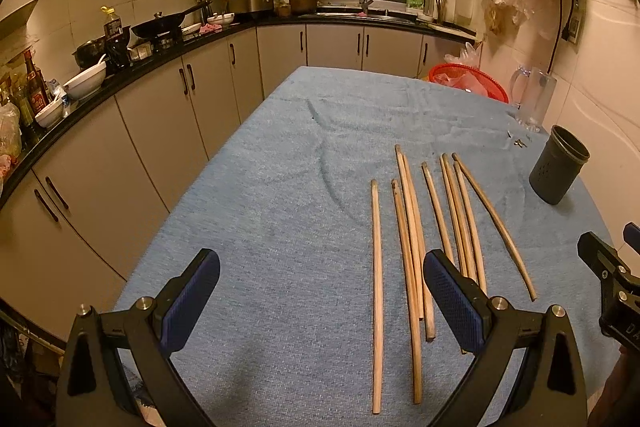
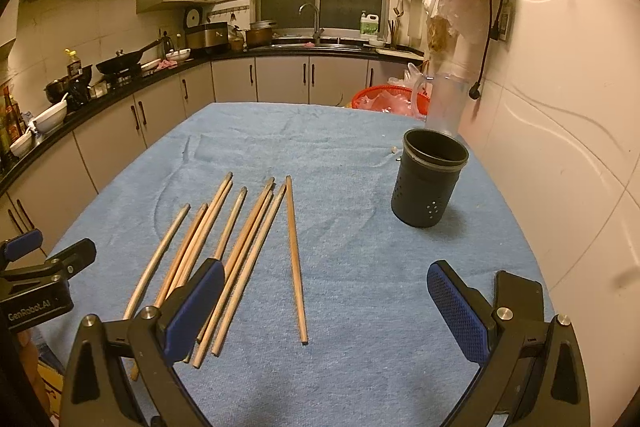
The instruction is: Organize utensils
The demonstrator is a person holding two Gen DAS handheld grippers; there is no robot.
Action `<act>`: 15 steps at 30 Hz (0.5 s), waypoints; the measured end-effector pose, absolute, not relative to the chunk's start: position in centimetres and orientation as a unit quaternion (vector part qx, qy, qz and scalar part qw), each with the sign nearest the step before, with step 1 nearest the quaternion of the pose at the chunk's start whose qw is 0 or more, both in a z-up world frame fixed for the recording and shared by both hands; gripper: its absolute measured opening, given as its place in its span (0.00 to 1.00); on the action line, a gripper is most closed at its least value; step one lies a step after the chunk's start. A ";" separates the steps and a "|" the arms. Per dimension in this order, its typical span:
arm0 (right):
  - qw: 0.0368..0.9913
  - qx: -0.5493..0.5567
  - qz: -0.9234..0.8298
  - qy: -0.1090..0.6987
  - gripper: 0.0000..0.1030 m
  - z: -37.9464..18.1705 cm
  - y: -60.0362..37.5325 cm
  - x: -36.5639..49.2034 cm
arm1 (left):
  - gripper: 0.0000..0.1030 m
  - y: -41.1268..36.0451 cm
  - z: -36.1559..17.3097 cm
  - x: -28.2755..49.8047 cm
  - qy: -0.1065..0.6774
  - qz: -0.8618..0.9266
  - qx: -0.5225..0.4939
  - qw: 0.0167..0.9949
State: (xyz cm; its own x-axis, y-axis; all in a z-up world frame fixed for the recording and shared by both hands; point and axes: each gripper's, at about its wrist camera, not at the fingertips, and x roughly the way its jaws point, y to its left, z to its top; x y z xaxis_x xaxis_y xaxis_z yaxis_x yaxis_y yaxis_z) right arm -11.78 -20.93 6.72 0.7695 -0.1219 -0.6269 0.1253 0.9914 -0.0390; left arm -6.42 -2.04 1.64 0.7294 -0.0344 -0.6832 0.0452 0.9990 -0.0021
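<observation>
- A tabletop (image 2: 360, 307) covered by a blue cloth is shown in a kitchen.
- Wooden chopsticks (image 1: 416, 247) (image 2: 240, 251) are laid loosely side by side on the cloth, their long axes running from the near edge toward the far edge, slightly fanned.
- One chopstick (image 2: 295, 259) is set apart at the right of the group.
- A dark cylindrical holder (image 2: 430, 179) (image 1: 558, 167) is stood upright, mouth up, to the right of the chopsticks and apart from them.
- The left gripper (image 1: 320, 301) is held spread wide and empty, the chopsticks seen ahead and around its right finger.
- The right gripper (image 2: 324, 311) is likewise held spread and empty, the chopsticks ahead and to its left, the holder ahead and to its right.
</observation>
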 end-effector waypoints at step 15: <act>0.935 0.010 -0.054 0.351 0.99 5.8 -21.7 -10.3 | 0.98 -2.6 0.7 -5.6 0.383 -0.017 0.017 0.923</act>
State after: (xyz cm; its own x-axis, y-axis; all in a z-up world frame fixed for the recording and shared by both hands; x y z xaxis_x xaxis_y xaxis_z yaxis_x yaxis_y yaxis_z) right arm -10.28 -21.69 5.78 0.7474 -0.0945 -0.6576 0.1088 0.9939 -0.0192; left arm -5.65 -2.56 0.71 0.7061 -0.0188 -0.7079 0.0454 0.9988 0.0187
